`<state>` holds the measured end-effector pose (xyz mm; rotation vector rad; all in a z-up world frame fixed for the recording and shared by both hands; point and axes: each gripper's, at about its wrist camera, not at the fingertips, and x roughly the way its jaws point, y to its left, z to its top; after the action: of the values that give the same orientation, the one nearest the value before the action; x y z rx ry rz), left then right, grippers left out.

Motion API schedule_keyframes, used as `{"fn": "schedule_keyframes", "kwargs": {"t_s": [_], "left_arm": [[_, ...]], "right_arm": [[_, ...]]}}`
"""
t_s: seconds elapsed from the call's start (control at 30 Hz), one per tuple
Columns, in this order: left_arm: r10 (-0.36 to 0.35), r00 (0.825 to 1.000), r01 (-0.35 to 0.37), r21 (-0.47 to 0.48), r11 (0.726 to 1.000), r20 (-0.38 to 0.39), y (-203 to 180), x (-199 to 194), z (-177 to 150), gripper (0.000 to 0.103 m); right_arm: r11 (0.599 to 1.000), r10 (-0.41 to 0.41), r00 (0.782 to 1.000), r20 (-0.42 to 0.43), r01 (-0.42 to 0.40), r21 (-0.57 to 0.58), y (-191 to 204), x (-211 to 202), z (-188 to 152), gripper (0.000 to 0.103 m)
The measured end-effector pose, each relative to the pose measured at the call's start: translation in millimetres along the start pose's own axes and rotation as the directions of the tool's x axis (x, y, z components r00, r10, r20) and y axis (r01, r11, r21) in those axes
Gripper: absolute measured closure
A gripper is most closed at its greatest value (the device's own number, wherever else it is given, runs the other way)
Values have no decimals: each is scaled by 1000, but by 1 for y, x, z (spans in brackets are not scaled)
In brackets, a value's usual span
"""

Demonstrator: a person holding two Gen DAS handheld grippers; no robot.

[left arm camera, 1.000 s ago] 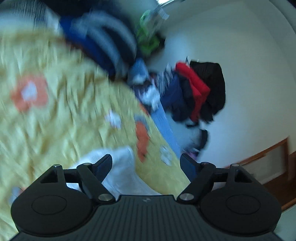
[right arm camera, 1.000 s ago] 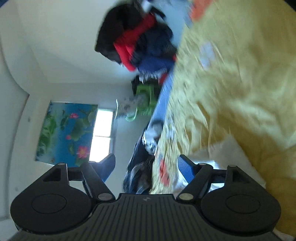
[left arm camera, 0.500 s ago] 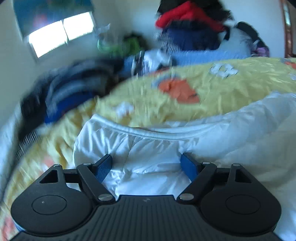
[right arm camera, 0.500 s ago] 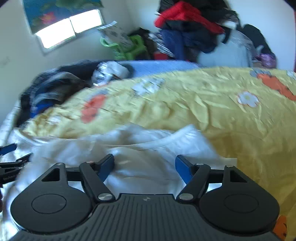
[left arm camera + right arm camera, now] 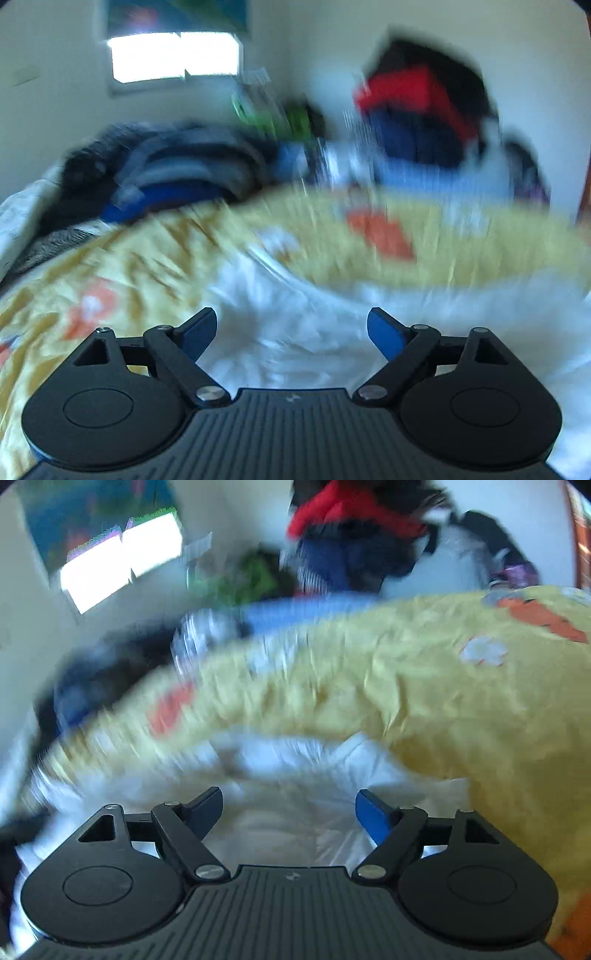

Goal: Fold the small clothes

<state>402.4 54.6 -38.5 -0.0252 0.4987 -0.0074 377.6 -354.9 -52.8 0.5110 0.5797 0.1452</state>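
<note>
A white garment [image 5: 295,325] lies crumpled on a yellow bedspread [image 5: 147,266] with orange and white flower patches. My left gripper [image 5: 291,328] is open just above its left part, with nothing between the blue fingers. In the right wrist view the same white garment [image 5: 295,812] lies under my right gripper [image 5: 289,806], which is open and empty over its right part. Both views are blurred by motion.
A pile of dark folded clothes [image 5: 166,170] sits at the bed's far left. A heap of red, black and blue clothes [image 5: 421,110] stands against the far wall, beside a green item [image 5: 273,110]. A bright window [image 5: 173,55] is behind.
Both cameras have swung from a tilted view to level and settled low over the white garment. Both grippers stay open; the views still shift sideways.
</note>
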Motion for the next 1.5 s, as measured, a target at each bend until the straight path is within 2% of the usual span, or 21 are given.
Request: {"fn": "schedule_keyframes", "kwargs": {"t_s": [0.07, 0.1, 0.17, 0.23, 0.27, 0.33, 0.4, 0.47, 0.53, 0.63, 0.7, 0.8, 0.83, 0.9, 0.97, 1.03, 1.07, 1.1, 1.23, 1.4, 1.5], "left_arm": [[-30, 999, 35, -138, 990, 33, 27, -46, -4, 13], [-50, 998, 56, -232, 971, 34, 43, -69, -11, 12], [-101, 995, 99, -432, 896, 19, 72, -107, -38, 11], [-143, 990, 112, -554, 825, -13, 90, -134, -69, 11], [-143, 989, 99, -589, 802, -28, 95, -144, -83, 11], [-123, 990, 50, -640, 767, -71, 101, -153, -105, 11], [-136, 983, 7, -714, 700, -123, 107, -151, -122, 11], [-199, 965, -11, -787, 616, -169, 115, -140, -131, 11], [-193, 968, -26, -829, 559, -160, 119, -132, -135, 11], [-162, 971, -60, -839, 540, -174, 118, -120, -130, 11], [-186, 969, -46, -854, 517, -165, 116, -111, -131, 11], [-179, 971, -45, -853, 520, -160, 110, -103, -126, 11], [-188, 969, -41, -854, 519, -161, 108, -99, -125, 11], [-206, 967, -27, -858, 513, -153, 105, -93, -123, 13], [-204, 963, -47, -857, 514, -175, 105, -90, -122, 30], [-209, 956, -72, -852, 518, -208, 107, -85, -123, 65], [-227, 949, -70, -851, 521, -217, 107, -81, -125, 71], [-237, 946, -67, -849, 525, -221, 108, -80, -125, 78], [-241, 945, -50, -828, 559, -220, 108, -82, -120, 87], [-266, 945, -12, -837, 546, -187, 116, -98, -103, 92], [-278, 946, 28, -812, 582, -167, 119, -118, -96, 93]], "right_arm": [[991, 99, 994, 56, -103, 85, -7, -51, -12, 9], [984, 118, 990, 82, -127, 121, -12, -76, -24, 4], [973, 114, 988, 106, -132, 191, -26, -121, -54, 3], [942, 85, 989, 124, -120, 313, -44, -158, -89, 4], [910, 88, 987, 135, -135, 391, -55, -173, -107, 5], [831, 116, 983, 144, -175, 528, -73, -186, -136, 5], [756, 112, 987, 118, -162, 634, -87, -187, -158, 6], [726, 100, 990, 99, -140, 673, -91, -181, -168, 7], [719, 121, 988, 92, -151, 678, -88, -171, -170, 7], [745, 98, 991, 88, -132, 654, -81, -153, -165, 6], [752, 73, 993, 88, -113, 650, -76, -142, -158, 7], [750, 73, 994, 79, -107, 652, -70, -124, -151, 7], [761, 51, 996, 79, -90, 643, -67, -120, -150, 10], [754, 36, 995, 94, -88, 651, -65, -117, -150, 30], [717, 36, 995, 90, -88, 691, -68, -110, -154, 40], [722, 19, 994, 106, -87, 686, -70, -111, -158, 48], [736, 3, 994, 106, -74, 673, -68, -112, -159, 72], [741, 3, 994, 106, -73, 667, -69, -112, -160, 85], [740, 18, 993, 116, -91, 667, -74, -112, -163, 88], [747, 56, 984, 167, -153, 647, -66, -125, -151, 90], [749, 107, 975, 192, -206, 629, -61, -143, -147, 90]]}}
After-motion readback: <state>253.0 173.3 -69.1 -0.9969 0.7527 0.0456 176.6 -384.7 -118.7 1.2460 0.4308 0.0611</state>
